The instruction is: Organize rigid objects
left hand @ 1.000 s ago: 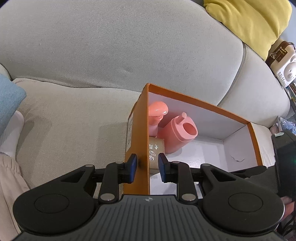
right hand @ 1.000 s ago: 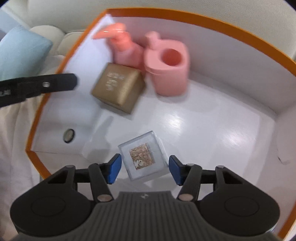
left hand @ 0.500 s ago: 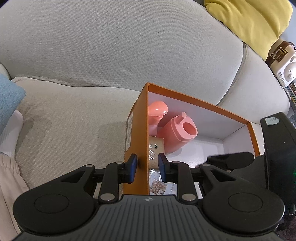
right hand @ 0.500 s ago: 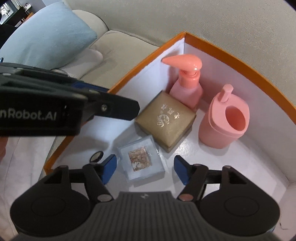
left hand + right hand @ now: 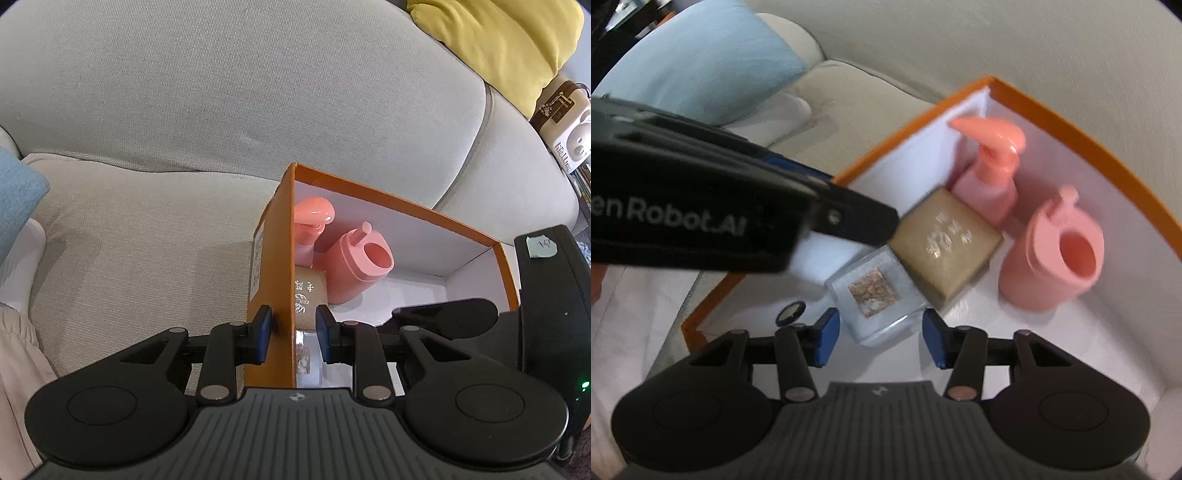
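An orange box [image 5: 275, 266] with a white inside [image 5: 979, 354] stands on a grey sofa. Standing in its far corner are a pink pump bottle [image 5: 991, 173] and a pink lidded cup [image 5: 1056, 262]. A gold box [image 5: 945, 243] lies in front of the bottle. A clear cube [image 5: 877, 295] with a brownish inset lies on the floor against the gold box. My right gripper [image 5: 881, 338] hovers over the cube, its jaws closing, with the cube's near end between the tips and gaps at both pads. My left gripper [image 5: 293, 332] straddles the box's left wall, and a gap shows at its right pad.
A small dark round thing [image 5: 790, 313] lies on the box floor near the left corner. A blue cushion [image 5: 701, 62] sits left on the sofa and a yellow one [image 5: 491, 40] at the back right. The left gripper's black body [image 5: 701, 221] crosses the right wrist view.
The clear cube went from the middle of the box floor to beside the gold box. My right gripper rolled and shifted; its jaws widened, then narrowed. The left gripper stayed put.
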The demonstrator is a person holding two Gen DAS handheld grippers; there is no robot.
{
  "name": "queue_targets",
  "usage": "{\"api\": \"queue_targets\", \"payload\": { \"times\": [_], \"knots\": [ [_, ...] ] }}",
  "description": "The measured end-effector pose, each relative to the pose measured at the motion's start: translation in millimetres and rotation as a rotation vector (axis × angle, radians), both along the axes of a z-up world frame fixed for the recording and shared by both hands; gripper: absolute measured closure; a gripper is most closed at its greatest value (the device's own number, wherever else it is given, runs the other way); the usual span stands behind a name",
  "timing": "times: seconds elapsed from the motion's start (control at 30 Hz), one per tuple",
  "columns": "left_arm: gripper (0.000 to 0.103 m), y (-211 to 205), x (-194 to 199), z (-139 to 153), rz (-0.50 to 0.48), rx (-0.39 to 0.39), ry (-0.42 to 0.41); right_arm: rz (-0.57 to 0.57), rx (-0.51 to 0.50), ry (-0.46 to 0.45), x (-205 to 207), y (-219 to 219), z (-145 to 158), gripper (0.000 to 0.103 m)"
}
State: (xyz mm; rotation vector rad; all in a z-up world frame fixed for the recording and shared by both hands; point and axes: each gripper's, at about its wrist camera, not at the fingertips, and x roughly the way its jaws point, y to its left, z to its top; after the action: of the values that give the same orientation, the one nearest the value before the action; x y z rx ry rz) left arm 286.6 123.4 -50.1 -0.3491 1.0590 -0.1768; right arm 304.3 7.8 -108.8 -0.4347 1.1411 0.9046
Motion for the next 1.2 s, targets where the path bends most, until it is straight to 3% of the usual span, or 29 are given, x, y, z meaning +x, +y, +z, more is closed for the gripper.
{"api": "queue_targets", "payload": {
  "times": [0.1,0.2,0.3,0.33,0.5,0.63,0.83,0.97,1.03,1.2],
  "knots": [
    [0.074,1,0,0,0.001,-0.006,0.001,-0.009,-0.024,-0.009,0,1,0,0.042],
    [0.074,2,-1,1,0.0,-0.004,-0.001,-0.036,-0.026,0.013,0,-3,3,0.043],
    [0.074,1,-1,0,0.0,0.0,-0.003,-0.049,0.0,0.064,-1,-10,-2,0.07],
    [0.074,1,-1,0,0.002,-0.001,-0.003,-0.054,0.011,0.071,0,-10,-5,0.072],
    [0.074,3,0,0,0.006,-0.014,-0.002,-0.072,0.032,0.07,-6,-20,-6,0.071],
    [0.074,2,0,1,0.0,-0.002,-0.005,-0.11,-0.005,0.052,5,-40,0,0.061],
    [0.074,2,0,0,0.0,0.001,-0.005,-0.235,-0.086,-0.06,36,-68,0,0.061],
    [0.074,1,1,0,-0.006,0.006,-0.001,-0.202,-0.094,-0.139,41,-64,-8,0.063],
    [0.074,2,1,0,-0.006,0.003,0.001,-0.182,-0.099,-0.171,44,-59,-11,0.07],
    [0.074,0,1,0,-0.009,0.011,0.0,-0.189,-0.092,-0.171,54,-37,-18,0.078]
  ]
}}
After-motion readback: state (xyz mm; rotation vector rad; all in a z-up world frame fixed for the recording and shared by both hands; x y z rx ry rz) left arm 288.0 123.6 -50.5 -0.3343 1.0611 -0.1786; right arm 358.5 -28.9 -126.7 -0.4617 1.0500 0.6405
